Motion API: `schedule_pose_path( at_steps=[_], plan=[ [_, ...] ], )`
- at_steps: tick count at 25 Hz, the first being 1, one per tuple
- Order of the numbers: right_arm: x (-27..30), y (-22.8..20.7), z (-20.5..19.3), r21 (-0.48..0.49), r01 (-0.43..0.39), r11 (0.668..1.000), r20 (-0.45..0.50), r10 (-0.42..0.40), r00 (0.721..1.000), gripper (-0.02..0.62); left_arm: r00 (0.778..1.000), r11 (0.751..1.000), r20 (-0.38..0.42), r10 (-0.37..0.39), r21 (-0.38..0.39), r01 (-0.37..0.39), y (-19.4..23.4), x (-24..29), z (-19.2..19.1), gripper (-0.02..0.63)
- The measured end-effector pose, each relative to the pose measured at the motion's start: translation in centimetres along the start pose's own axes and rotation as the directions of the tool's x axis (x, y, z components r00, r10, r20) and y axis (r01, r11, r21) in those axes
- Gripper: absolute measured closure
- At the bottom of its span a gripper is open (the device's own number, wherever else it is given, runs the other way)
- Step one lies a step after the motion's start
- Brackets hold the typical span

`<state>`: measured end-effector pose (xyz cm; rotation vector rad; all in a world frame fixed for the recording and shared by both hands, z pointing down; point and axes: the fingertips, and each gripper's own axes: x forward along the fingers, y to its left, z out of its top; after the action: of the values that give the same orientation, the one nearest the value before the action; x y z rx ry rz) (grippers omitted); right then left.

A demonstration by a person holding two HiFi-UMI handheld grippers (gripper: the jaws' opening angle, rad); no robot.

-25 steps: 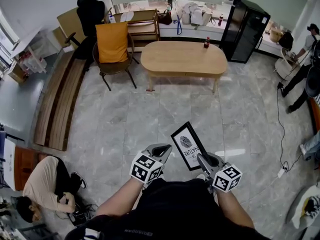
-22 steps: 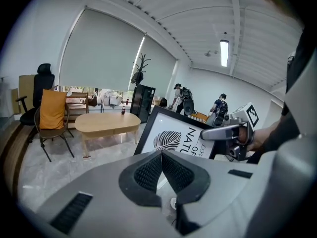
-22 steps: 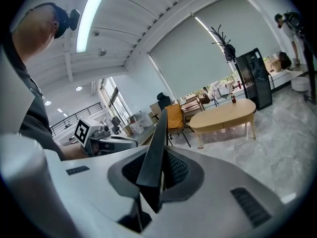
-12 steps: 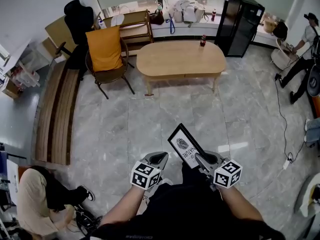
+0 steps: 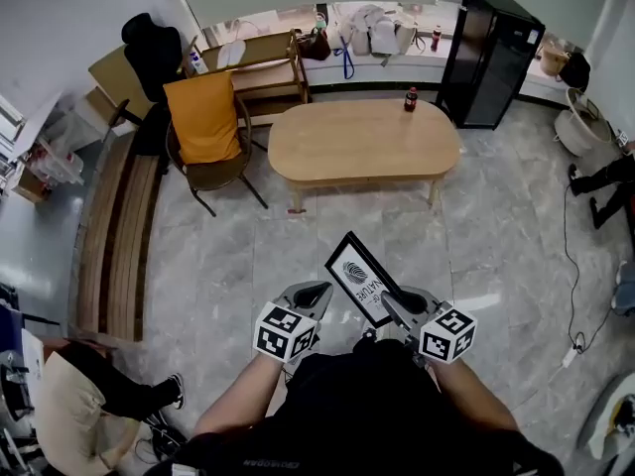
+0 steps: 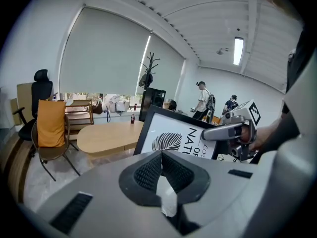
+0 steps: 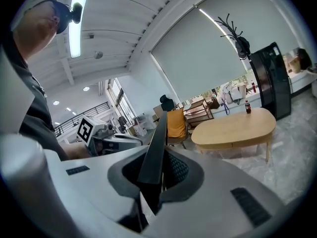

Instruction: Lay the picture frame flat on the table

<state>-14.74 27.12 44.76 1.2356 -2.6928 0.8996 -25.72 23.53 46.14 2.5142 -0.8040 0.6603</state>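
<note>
- My right hand-held gripper (image 5: 389, 300) pinches the frame (image 5: 359, 278) by its edge, upright in the air, well short of the bench (image 5: 362, 139).
- My left hand-held gripper (image 5: 316, 293) is closed and empty.
- I'd land one edge first, then tip it flat.

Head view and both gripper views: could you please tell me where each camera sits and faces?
Head view: on the person's head, steeply down at table, forearms, left hand-held gripper, right hand-held gripper gripping the picture frame.
Left gripper view: along its shut jaws toward frame, table, right hand.
Right gripper view: along jaws clamping the frame, toward table.
All share table, frame.
</note>
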Motion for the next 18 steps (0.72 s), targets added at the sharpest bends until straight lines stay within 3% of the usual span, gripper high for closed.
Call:
schedule_pose_path(
  at_steps=[6,12,18],
  plan=[
    [1.0,-8.2,3.8,0.000,0.009,1.000,-0.005,-0.009,1.000,0.565,0.999,0.999,-0.006,0.032,-0.001,-0.032,2.6,7.3,4.9,0.600],
    [2.5,-13.3,5.8,0.062,0.042,0.997,0.002,-0.042,0.999,0.565,0.996,1.000,-0.091,0.002,-0.013,-0.003,4.9,11.7,6.0,0.600],
    [6.6,-19.3,8.5,0.093,0.088,0.992,0.000,-0.089,0.996,0.565,0.992,0.999,-0.112,-0.054,-0.006,0.053,9.5,17.8,8.9,0.600]
  ],
)
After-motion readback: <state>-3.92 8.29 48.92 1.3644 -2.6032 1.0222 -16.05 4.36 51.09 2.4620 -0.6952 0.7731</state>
